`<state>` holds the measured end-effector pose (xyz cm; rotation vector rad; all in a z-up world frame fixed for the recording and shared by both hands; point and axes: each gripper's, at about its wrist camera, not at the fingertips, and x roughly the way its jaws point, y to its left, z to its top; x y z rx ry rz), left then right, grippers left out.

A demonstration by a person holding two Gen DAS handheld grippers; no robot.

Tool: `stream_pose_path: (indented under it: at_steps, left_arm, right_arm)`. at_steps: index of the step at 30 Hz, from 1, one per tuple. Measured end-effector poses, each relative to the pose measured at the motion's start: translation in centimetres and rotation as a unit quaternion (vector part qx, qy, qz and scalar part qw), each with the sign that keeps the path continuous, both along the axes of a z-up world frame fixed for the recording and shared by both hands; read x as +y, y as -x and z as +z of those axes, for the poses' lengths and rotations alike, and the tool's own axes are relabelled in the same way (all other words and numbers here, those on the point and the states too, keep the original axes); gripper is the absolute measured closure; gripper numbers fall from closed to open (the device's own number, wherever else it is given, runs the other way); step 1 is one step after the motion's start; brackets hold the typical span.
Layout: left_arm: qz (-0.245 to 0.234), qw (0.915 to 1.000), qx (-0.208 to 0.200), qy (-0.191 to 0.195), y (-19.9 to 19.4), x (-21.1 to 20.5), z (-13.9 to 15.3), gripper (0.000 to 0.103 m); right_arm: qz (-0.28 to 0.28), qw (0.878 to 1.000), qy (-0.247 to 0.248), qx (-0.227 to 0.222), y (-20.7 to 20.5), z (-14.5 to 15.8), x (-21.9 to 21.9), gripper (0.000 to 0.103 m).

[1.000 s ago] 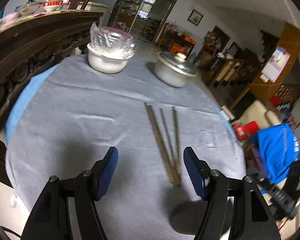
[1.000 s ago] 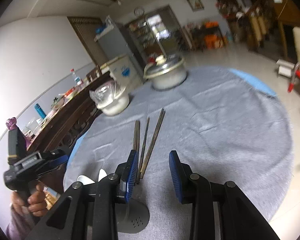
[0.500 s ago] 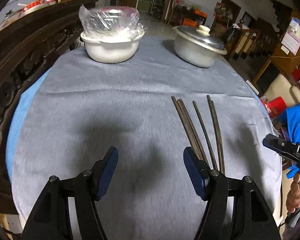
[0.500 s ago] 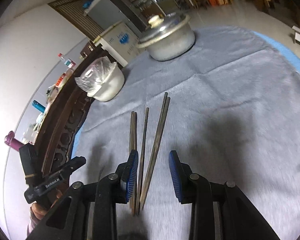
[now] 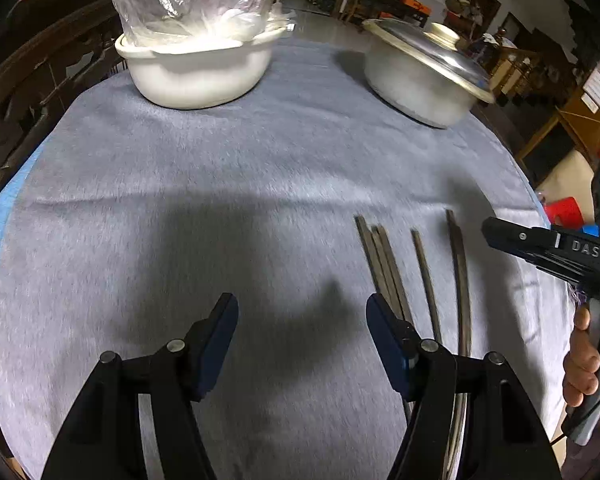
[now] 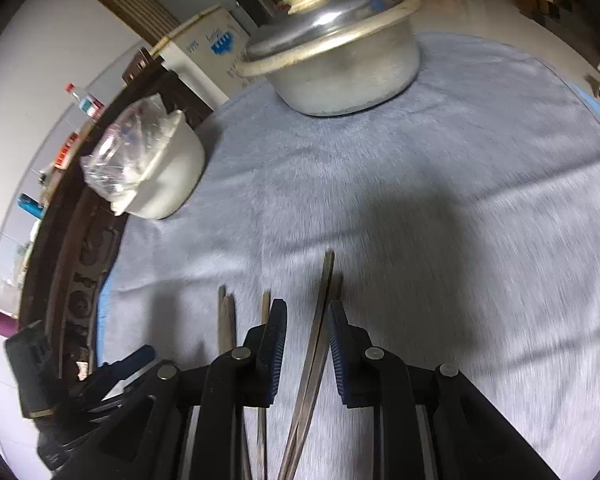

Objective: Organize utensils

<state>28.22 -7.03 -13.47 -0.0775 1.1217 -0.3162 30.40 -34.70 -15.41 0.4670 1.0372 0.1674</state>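
Several dark wooden chopsticks [image 5: 384, 264] lie side by side on the grey tablecloth [image 5: 180, 200]. My left gripper [image 5: 302, 312] hovers open just left of them, with only cloth between its blue pads. Its right finger covers the near ends of the leftmost sticks. My right gripper [image 6: 306, 312] straddles the rightmost pair of chopsticks [image 6: 324, 312] and its jaws are closing. The pair lies against the right pad, with a gap still showing at the left pad. In the left wrist view the right gripper [image 5: 540, 248] comes in from the right, held by a hand [image 5: 584, 360].
A white pot [image 5: 196, 76] topped with a clear plastic bag stands at the back left. A lidded metal pot [image 5: 420, 76] stands at the back right. Dark carved wooden furniture [image 5: 40, 80] runs along the table's left edge. More chopsticks [image 6: 226, 320] lie left of the right gripper.
Both grippers moved forward and lower over the table. The chopsticks slid from between the left jaws to their right. The right jaws narrowed around the rightmost pair.
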Motion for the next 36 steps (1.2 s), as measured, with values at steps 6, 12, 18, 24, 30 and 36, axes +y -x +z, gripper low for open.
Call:
stream_pose_path:
  at_steps: [6,12,18,24,30,36]
  left_arm:
    - [0.004,0.9996,0.024,0.017,-1.8,1.0,-0.1,0.047]
    - [0.002,0.9985,0.035,0.041,-3.0,1.2,0.2,0.049]
    - [-0.003,0.9967,0.059,0.056,-2.9,-0.3,-0.2,0.051]
    - [0.003,0.9968,0.066,0.045,-2.7,-1.9,-0.7,0.051]
    - [0.011,0.9973,0.067,0.03,-3.0,-3.3,-0.9,0.051]
    - [0.015,0.9982,0.058,0.004,-3.5,-4.3,-0.9,0.051]
  right_arm:
    - [0.005,0.999,0.041,0.029,-3.5,-1.0,1.0,0.08]
    - [0.016,0.991,0.116,0.056,-4.5,-1.7,2.8,0.09]
    - [0.014,0.993,0.117,0.031,-4.0,-1.2,3.3,0.095]
    - [0.009,0.998,0.062,-0.011,-1.4,0.6,1.4,0.095]
    - [-0.011,1.0,0.022,-0.009,0.9,0.4,-1.0,0.095]
    - [-0.024,1.0,0.013,-0.004,3.3,-0.5,-3.3,0.095]
